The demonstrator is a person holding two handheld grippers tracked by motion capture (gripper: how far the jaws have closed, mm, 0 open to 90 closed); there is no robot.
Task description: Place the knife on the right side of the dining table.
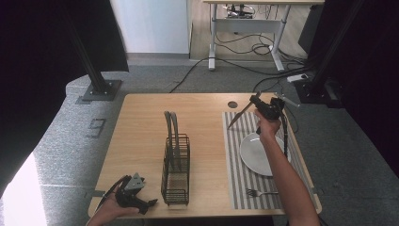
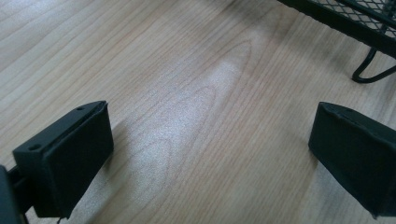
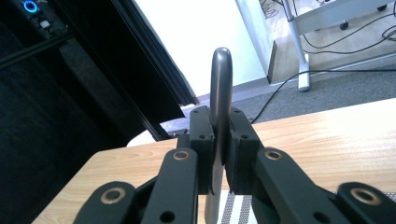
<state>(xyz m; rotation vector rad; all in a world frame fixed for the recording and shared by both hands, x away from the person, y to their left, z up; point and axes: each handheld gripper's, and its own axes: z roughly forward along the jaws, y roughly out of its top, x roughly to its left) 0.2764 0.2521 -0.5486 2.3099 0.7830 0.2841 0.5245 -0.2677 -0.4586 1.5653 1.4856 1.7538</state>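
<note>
Left tongs (image 1: 151, 203) released, resting on tabletop (image 1: 141, 122) beside wire caddy (image 1: 176, 169). Right tongs (image 3: 218, 154) clenched on knife (image 1: 239, 114), held above striped placemat (image 1: 235, 179) near plate (image 1: 256, 153). Risk: thin knife pivots, slips out.

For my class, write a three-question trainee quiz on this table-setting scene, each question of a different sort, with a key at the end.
1. True or false: the right tongs are shut on a knife held above the striped placemat.
2. Multiple choice: where does the fork lie? A) in the wire basket; B) on the placemat, on the person's side of the white plate; C) on the plate.
3. Fill in: the left tongs rest over bare wooden table with jaws ____.

Key: 1 true; 2 B; 3 open.
</note>
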